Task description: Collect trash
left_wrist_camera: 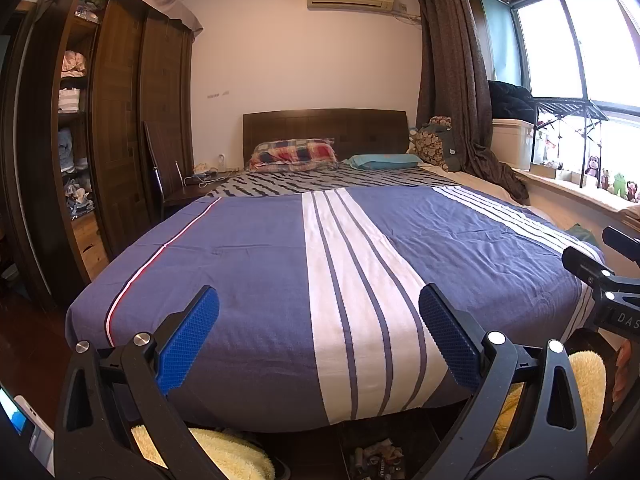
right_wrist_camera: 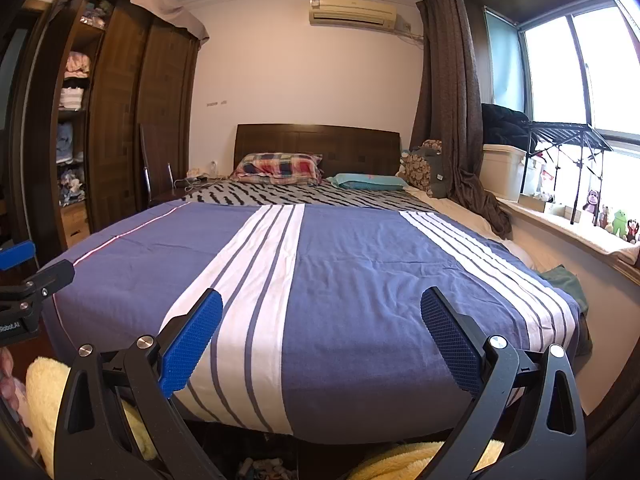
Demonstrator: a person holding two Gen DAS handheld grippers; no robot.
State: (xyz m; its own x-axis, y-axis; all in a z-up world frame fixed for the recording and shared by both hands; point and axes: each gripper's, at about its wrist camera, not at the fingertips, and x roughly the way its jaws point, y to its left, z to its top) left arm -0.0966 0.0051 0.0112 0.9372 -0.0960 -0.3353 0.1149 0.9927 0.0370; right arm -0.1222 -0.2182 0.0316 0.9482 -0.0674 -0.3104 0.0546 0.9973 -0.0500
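Bed (left_wrist_camera: 248, 264) (blue striped cover) bears plaid pillow (left_wrist_camera: 294, 153), teal pillow (left_wrist_camera: 380, 160).

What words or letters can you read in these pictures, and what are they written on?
"DAS": white letters on the right gripper, cut off at the picture's edge.
"Robot.AI": white letters on the left gripper; the start is cut off.
Air conditioner: a small logo mark, too small to read.
Wall: small marks, too blurred to read.
Nothing else readable.

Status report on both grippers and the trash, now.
Left gripper open, right gripper open, both empty over the blue white-striped bedspread. No trash identifiable on it. Nothing blocking.
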